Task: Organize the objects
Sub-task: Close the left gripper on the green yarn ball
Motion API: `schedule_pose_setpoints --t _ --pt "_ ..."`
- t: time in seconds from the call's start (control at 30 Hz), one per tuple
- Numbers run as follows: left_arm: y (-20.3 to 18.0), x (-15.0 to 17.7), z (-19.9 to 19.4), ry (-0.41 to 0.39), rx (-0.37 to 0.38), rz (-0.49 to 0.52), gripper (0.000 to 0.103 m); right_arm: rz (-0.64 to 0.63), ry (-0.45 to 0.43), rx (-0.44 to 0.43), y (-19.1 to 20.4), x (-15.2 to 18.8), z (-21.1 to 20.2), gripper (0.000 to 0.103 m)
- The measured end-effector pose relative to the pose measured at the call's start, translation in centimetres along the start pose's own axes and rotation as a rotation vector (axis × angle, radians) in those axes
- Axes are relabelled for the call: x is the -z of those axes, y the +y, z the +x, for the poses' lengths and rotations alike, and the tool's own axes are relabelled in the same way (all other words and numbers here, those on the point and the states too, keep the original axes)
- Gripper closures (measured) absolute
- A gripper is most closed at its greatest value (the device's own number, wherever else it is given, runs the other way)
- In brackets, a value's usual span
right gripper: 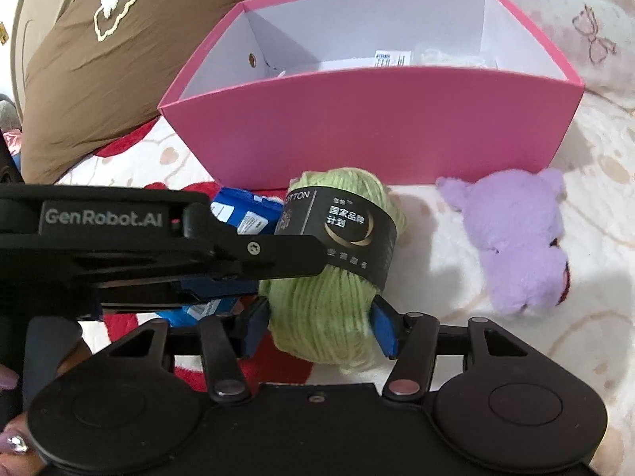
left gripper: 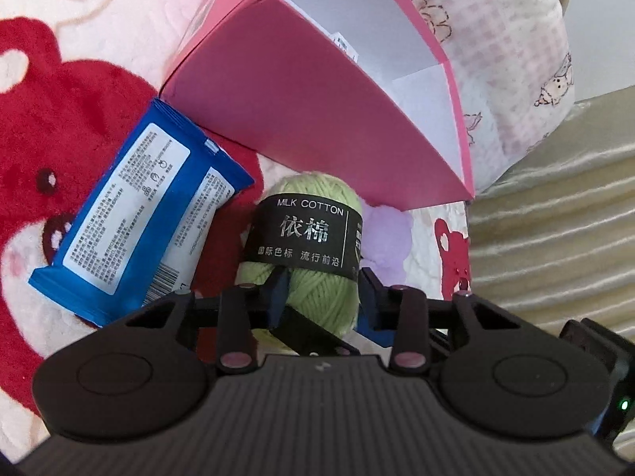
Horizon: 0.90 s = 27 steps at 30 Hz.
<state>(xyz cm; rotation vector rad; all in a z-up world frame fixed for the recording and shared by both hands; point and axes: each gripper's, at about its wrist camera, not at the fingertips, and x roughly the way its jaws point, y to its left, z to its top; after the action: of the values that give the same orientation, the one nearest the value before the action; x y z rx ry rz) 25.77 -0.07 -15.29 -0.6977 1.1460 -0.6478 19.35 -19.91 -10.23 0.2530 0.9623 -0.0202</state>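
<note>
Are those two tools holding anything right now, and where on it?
Both tools clasp the green yarn ball at its lower end, below the black label: the right tool and the left tool.

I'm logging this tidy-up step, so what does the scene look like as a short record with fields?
surface: bear-print blanket
container: pink box, open top, some white items inside
yarn: green yarn ball with black label, in front of the box
left tongs: fingers either side of the yarn
right tongs: blue pads pressed on both sides of the yarn
beside yarn: blue packet, lying flat, outside the box
also outside: purple plush toy, on the blanket
not yet in box: yarn, packet, plush
</note>
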Motion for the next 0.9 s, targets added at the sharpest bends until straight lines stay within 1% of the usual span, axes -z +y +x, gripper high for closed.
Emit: schedule_pose_setpoints --t 0.07,0.13,0.2,0.3,0.33,0.4,0.53,0.57,0.67,0.83,0.87,0.9 --pt "0.1 0.0 0.2 0.006 0.020 -0.011 0.066 -0.024 0.001 0.021 0.3 0.1 0.1 0.038" --pt "-0.3 0.2 0.3 0.003 0.008 0.017 0.066 -0.033 0.006 0.032 0.4 0.1 0.0 0.034" --pt "-0.9 0.3 0.5 -0.002 -0.014 0.051 0.066 -0.022 0.010 0.024 0.1 0.0 0.1 0.032" --pt "-1.5 0.5 0.7 -0.006 -0.036 0.080 0.066 -0.011 0.018 0.029 0.0 0.0 0.8 0.032" --pt "-1.6 0.6 0.5 -0.007 -0.033 0.075 0.066 -0.013 0.018 0.038 0.0 0.0 1.0 0.032" --pt "-1.8 0.8 0.2 -0.009 -0.024 0.083 0.062 -0.008 0.018 0.046 -0.3 0.0 1.3 0.032" --pt "-2.3 0.9 -0.4 -0.040 -0.069 0.131 0.060 -0.003 0.012 0.038 -0.4 0.1 1.3 0.037" --pt "-2.4 0.9 -0.4 -0.049 -0.080 0.142 0.059 -0.005 0.010 0.037 -0.4 0.4 1.1 0.038" --pt "-2.6 0.9 -0.5 -0.072 -0.119 0.172 0.049 0.000 0.011 0.033 -0.5 0.4 1.0 0.039" --pt "-2.5 0.7 0.4 -0.081 -0.177 0.203 0.042 0.023 0.018 0.031 -0.5 0.4 1.3 0.038" --pt "-2.3 0.7 0.6 -0.082 -0.181 0.203 0.040 0.024 0.018 0.032 -0.5 0.4 1.3 0.038" --pt "-2.3 0.7 0.7 -0.083 -0.180 0.200 0.040 0.019 0.017 0.033 -0.4 0.4 1.2 0.038"
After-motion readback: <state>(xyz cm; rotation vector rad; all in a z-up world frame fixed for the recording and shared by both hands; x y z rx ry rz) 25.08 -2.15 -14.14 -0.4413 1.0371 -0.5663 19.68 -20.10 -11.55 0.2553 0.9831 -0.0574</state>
